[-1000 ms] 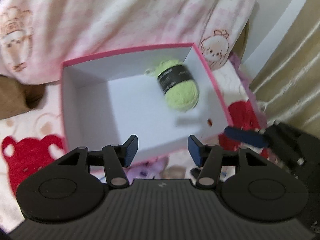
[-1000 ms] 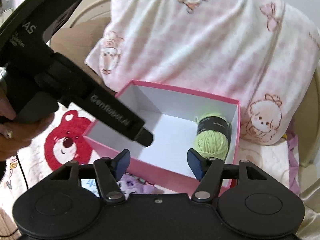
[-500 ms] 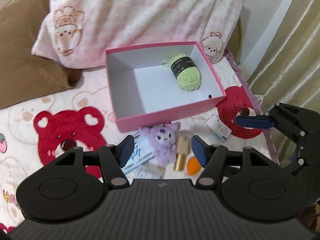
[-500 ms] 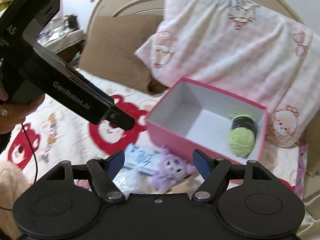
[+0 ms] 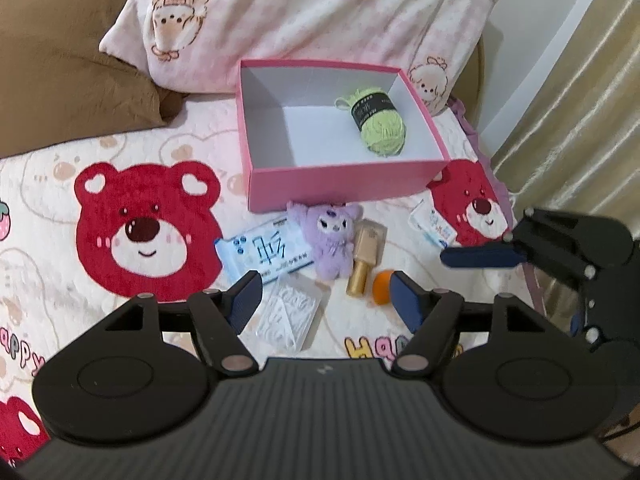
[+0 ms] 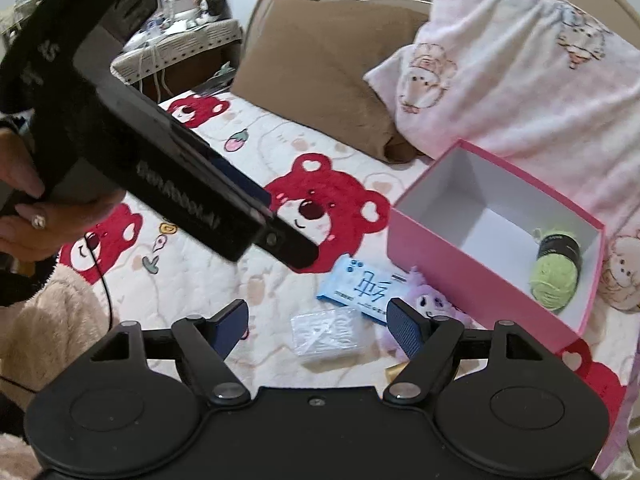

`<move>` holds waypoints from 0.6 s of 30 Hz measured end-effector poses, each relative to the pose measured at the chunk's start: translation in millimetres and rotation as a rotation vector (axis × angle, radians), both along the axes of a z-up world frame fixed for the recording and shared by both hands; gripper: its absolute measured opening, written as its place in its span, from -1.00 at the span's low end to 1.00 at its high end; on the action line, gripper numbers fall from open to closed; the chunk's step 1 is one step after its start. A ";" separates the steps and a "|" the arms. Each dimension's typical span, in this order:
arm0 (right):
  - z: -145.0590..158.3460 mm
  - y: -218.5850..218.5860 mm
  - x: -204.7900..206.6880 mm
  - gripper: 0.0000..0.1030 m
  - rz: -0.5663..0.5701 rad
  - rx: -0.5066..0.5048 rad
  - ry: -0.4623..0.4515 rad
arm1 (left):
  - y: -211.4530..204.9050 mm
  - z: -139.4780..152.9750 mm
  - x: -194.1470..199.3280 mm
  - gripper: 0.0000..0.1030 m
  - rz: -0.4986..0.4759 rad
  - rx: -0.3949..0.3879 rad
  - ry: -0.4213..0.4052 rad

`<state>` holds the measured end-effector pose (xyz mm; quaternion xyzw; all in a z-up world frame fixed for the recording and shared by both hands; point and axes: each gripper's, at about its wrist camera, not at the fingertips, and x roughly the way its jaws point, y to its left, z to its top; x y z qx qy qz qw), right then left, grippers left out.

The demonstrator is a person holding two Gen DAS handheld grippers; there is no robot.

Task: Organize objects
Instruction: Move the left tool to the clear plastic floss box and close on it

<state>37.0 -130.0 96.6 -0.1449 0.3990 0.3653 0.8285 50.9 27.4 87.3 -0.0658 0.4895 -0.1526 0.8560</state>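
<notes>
With the yarn ball already in the pink box, the purple plush toy just near of it looks light and squashy, best pinched across its body, while both the left gripper and right gripper hover empty, jaws opening.

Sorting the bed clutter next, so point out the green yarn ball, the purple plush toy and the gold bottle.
green yarn ball [image 5: 383, 135], left wrist view, on the bare yarn below its black label.
purple plush toy [image 5: 329, 236], left wrist view, on its body under the face.
gold bottle [image 5: 363, 261], left wrist view, mid-length.
</notes>
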 end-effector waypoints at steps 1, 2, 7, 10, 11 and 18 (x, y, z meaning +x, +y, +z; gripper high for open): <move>-1.3 1.3 0.3 0.60 0.003 -0.002 0.005 | 1.3 -3.2 -2.3 0.38 0.000 -0.004 0.003; -3.3 1.9 0.8 0.61 0.006 -0.001 0.015 | 2.9 -6.6 -3.7 0.39 0.002 -0.009 0.008; -17.2 1.4 1.1 0.73 0.059 0.020 0.006 | 12.7 -37.5 -2.0 0.42 0.052 -0.045 0.064; -27.0 2.4 6.8 0.75 0.082 0.032 0.019 | 21.2 -61.9 2.7 0.43 0.092 -0.079 0.124; -31.9 3.2 9.3 0.75 0.088 0.034 0.029 | 23.2 -69.2 3.9 0.43 0.098 -0.087 0.141; -58.0 14.5 17.5 0.75 0.093 -0.009 0.009 | 34.4 -107.4 5.5 0.45 0.155 -0.093 0.188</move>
